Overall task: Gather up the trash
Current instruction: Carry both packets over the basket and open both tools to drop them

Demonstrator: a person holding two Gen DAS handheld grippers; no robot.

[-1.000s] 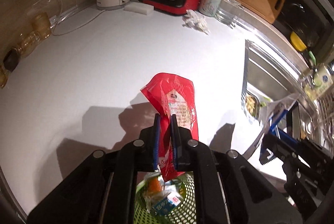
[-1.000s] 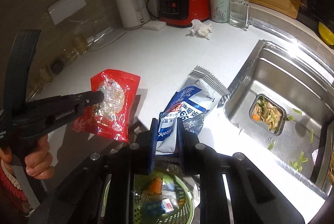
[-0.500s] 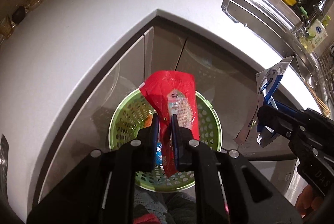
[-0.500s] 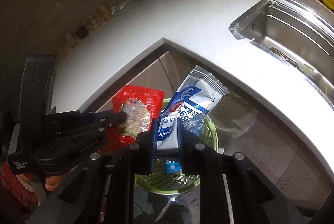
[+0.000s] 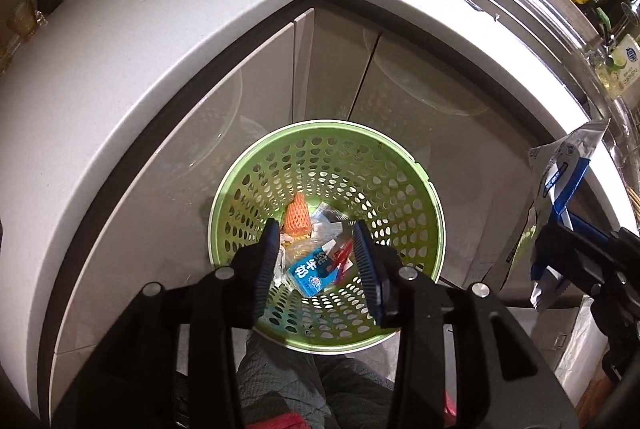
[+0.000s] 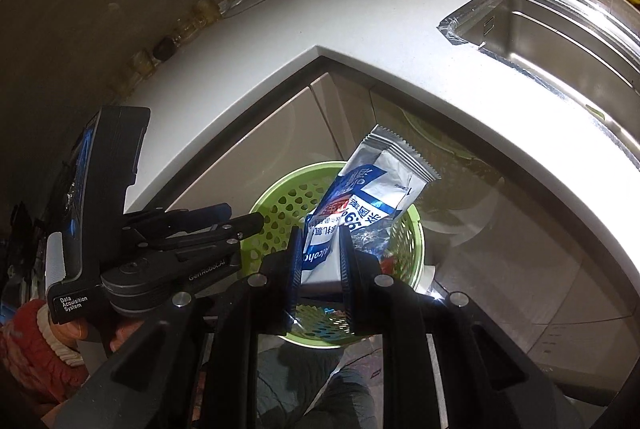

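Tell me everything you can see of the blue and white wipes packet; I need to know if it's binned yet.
The blue and white wipes packet is a crumpled foil-like pouch with serrated end seams, a blue band and printed text. It is not binned: the right claw pinches its lower end, and it stands tilted up and to the right above the green basket. Nothing else visibly touches it.
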